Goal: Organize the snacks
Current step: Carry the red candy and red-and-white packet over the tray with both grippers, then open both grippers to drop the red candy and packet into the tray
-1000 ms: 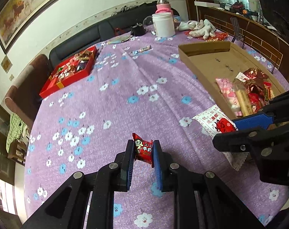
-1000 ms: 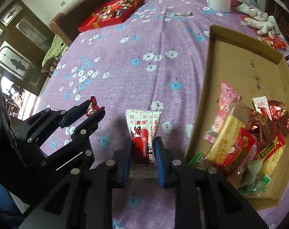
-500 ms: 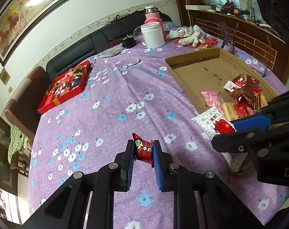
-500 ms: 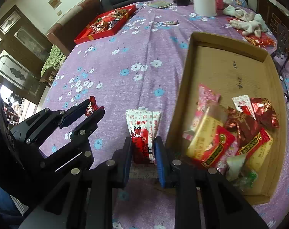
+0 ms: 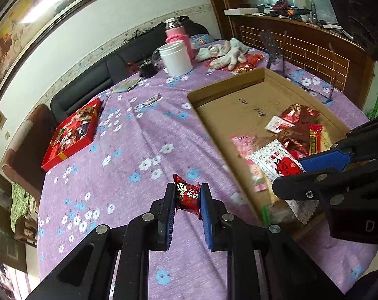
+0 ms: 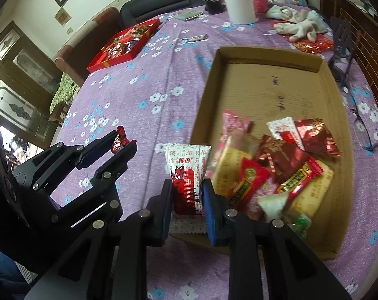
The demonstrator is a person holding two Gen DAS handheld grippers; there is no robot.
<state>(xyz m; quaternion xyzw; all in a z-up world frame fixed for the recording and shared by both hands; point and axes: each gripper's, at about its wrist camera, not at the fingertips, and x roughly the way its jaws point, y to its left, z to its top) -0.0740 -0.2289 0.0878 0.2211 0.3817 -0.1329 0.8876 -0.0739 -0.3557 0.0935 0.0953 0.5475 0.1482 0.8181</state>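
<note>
My left gripper [image 5: 187, 197] is shut on a small red candy packet [image 5: 186, 196] and holds it above the purple cloth; it also shows in the right wrist view [image 6: 120, 141]. My right gripper [image 6: 187, 192] is shut on a white and red snack packet [image 6: 187, 165], held over the near left edge of the cardboard tray [image 6: 276, 57]; the packet shows in the left wrist view [image 5: 276, 162] too. The tray [image 5: 226, 85] holds a pile of several wrapped snacks [image 6: 276, 165] at its near end.
A red box of sweets [image 5: 74, 132] lies at the far left of the table. A white jar [image 5: 175, 58], a pink flask [image 5: 176, 35], white gloves [image 5: 226, 52] and a loose candy bar [image 5: 149, 101] lie at the far side.
Both grippers have risen and moved right toward the tray with their packets. The white and red packet now hangs over the tray's near left edge.
</note>
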